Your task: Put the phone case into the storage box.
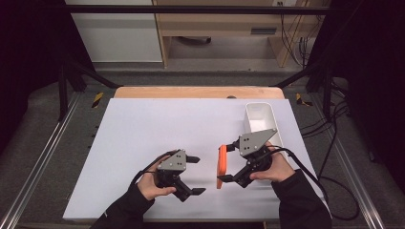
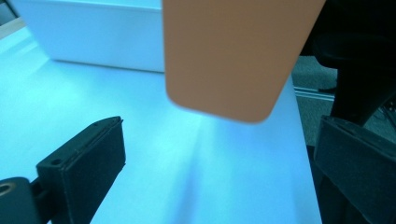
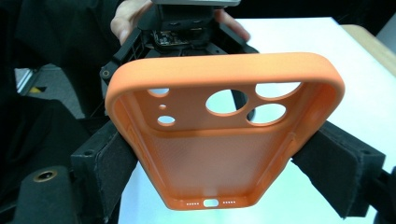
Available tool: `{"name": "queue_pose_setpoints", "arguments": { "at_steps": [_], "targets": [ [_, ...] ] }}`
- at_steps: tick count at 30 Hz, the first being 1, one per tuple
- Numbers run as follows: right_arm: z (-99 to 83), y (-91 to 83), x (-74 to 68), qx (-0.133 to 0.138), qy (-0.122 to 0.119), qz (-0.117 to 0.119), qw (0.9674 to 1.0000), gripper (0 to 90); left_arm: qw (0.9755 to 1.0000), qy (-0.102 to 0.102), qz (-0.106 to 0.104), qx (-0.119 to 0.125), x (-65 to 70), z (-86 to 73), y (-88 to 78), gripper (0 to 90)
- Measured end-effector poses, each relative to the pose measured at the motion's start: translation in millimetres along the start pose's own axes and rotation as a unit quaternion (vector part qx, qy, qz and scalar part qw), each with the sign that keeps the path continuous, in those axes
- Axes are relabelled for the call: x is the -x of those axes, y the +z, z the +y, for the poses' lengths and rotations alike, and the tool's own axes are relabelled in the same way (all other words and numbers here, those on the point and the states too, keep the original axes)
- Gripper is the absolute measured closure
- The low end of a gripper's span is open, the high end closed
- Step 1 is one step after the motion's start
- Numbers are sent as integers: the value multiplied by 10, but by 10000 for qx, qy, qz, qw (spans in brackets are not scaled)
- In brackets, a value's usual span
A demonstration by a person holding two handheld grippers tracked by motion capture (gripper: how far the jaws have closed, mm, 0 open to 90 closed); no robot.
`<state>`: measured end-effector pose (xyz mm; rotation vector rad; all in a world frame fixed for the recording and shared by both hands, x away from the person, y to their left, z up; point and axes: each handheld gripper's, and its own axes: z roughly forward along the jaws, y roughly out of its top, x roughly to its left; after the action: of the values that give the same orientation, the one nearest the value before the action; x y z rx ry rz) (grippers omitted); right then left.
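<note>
An orange phone case [image 1: 222, 165] stands on edge above the white table top, with my right gripper [image 1: 225, 163] shut on its two long sides. In the right gripper view the case's [image 3: 219, 154] hollow inside faces the camera, camera cut-outs at the top, and the black pads [image 3: 109, 163] press on both sides. My left gripper [image 1: 198, 174] sits just left of the case, open, its jaws pointing at it. In the left gripper view the case's smooth back [image 2: 233, 56] hangs ahead of the wide-apart pads [image 2: 88, 161] and nothing lies between them.
A white rectangular bin [image 1: 261, 121] stands at the table's right edge behind my right gripper, seen in the left gripper view as a white wall [image 2: 102, 37]. The white table top [image 1: 157, 124] stretches bare to the left and far side. Black frame posts flank the table.
</note>
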<state>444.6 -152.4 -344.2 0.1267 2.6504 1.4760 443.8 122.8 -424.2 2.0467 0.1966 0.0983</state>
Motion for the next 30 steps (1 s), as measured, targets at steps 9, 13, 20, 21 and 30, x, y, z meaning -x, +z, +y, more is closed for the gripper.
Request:
{"name": "queue_pose_setpoints", "arguments": {
  "at_steps": [9,13,20,21,30],
  "targets": [
    [29,-168,22,193,42,-338,9992,159,9978,-269,589,104,-93,-164,-282,13],
    [38,-221,28,194,84,-464,9987,160,9961,-351,801,149,-128,-236,-403,13],
    [61,-339,54,190,219,-736,9969,159,9913,-542,1160,294,-196,-372,-639,14],
    [65,-357,59,202,233,-762,9966,159,9904,-573,1218,316,-210,-395,-680,14],
    [91,-516,114,339,524,-1222,9905,158,9831,-743,1603,487,-262,-549,-897,13]
  ]
}}
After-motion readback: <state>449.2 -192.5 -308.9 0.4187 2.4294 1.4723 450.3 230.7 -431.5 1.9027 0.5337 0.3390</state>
